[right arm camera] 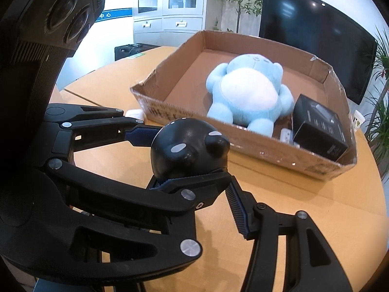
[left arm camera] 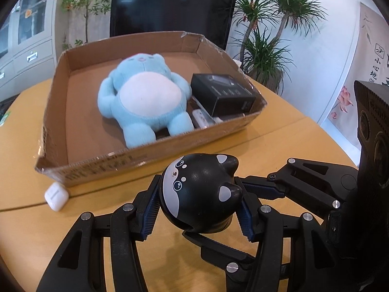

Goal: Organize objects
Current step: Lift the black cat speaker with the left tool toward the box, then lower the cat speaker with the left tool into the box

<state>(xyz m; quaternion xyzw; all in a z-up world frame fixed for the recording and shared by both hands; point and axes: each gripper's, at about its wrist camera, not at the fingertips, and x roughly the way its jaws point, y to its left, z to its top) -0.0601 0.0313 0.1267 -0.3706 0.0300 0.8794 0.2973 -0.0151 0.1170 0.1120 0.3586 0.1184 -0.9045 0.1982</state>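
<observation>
Gripping from two sides, both grippers close on one black cat-head toy (left arm camera: 201, 192), held above the table (left arm camera: 279, 141). Left gripper (left arm camera: 198, 215): its ribbed blue pads (left arm camera: 148, 215) press the toy's flanks, face side at left, ears at right. Right gripper (left arm camera: 233, 213): enters from the right; one finger lies beside the ears, the other passes under the toy's base. From the right wrist view, the right gripper (right arm camera: 192, 185) cradles the toy (right arm camera: 188, 149) from below, while the left gripper (right arm camera: 170, 153) reaches in from the left, one pad touching the toy's side. Just beyond the toy stands a shallow cardboard box (left arm camera: 150, 155) containing a blue plush (left arm camera: 143, 99) and a black carton (left arm camera: 222, 93). A white earbud case (left arm camera: 56, 196) lies on the table, against the box's near corner.
</observation>
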